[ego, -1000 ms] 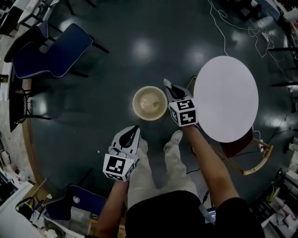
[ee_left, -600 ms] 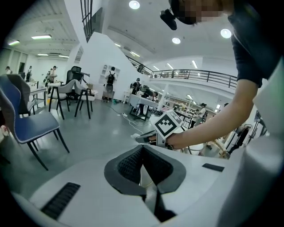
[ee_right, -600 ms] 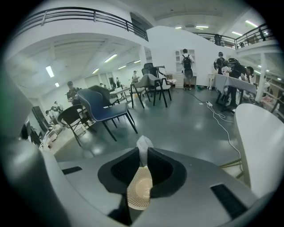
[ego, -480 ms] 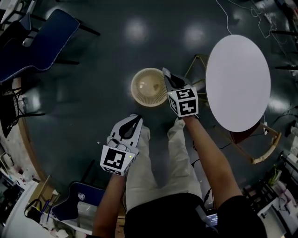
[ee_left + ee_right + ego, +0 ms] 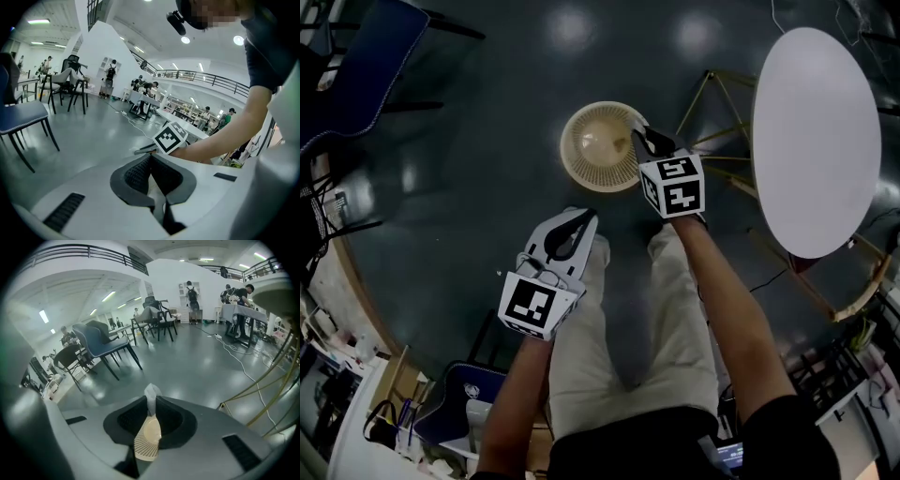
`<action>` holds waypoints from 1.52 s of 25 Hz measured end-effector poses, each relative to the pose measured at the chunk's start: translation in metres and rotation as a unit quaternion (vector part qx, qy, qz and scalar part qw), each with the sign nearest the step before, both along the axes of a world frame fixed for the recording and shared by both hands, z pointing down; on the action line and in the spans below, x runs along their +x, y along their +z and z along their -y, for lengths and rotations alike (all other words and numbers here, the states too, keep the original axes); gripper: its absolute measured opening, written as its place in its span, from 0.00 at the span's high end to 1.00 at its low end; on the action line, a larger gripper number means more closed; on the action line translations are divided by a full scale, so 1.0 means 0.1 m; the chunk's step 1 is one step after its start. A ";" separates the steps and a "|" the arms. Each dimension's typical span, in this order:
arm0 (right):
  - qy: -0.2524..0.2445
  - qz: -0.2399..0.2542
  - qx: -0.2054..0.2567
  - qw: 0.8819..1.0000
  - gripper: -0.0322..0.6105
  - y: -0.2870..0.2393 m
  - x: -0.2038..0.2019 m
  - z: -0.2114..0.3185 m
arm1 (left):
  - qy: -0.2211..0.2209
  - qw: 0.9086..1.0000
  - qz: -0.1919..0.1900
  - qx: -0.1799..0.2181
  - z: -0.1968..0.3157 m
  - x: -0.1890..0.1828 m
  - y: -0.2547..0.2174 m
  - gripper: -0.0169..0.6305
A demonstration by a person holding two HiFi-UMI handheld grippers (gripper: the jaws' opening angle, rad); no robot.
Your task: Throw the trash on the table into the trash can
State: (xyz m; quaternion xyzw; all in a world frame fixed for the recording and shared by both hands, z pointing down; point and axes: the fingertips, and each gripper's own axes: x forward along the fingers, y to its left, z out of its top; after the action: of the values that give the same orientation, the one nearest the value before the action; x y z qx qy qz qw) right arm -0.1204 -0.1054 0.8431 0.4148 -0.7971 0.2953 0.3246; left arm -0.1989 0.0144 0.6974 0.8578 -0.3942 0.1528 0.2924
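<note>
The beige mesh trash can [image 5: 598, 147] stands on the dark floor in the head view. My right gripper [image 5: 644, 141] hangs over the can's right rim, shut on a white scrap of trash [image 5: 151, 397] that sticks up between its jaws. Through the gap under the scrap the trash can [image 5: 147, 440] shows in the right gripper view. My left gripper [image 5: 584, 218] is lower left of the can, above the person's trouser leg, with its jaws shut [image 5: 151, 159]. A pale sliver shows in the slit behind their tips; I cannot tell what it is.
A round white table [image 5: 817, 141] on thin brass legs stands right of the can. A blue chair [image 5: 356, 66] is at upper left, another chair and clutter at lower left. Cables trail on the floor beyond. The person's legs [image 5: 619, 309] fill the middle.
Both grippers have come down. The right gripper has gone from beside the can's right side to over its rim. The table has slid to the right of the head view.
</note>
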 end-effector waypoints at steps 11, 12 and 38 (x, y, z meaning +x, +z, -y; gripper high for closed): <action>-0.010 -0.021 -0.029 0.999 0.84 1.05 -0.13 -0.31 | -0.007 1.000 -0.005 -0.010 -0.09 -0.11 0.80 0.95; -0.013 -0.024 -0.033 0.999 0.84 1.15 -0.15 -0.35 | -0.009 1.000 -0.006 -0.010 -0.12 -0.14 0.87 0.95; -0.054 -0.067 -0.052 0.995 0.84 2.29 -0.49 -0.23 | -0.041 0.999 -0.018 -0.015 0.19 -0.35 1.68 0.95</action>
State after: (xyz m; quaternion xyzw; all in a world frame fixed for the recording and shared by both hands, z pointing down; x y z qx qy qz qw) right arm -0.1693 -0.0827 1.0723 0.3724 -0.7783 0.2903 0.4140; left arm -0.2341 -0.0043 0.8657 0.8388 -0.4216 0.1311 0.3186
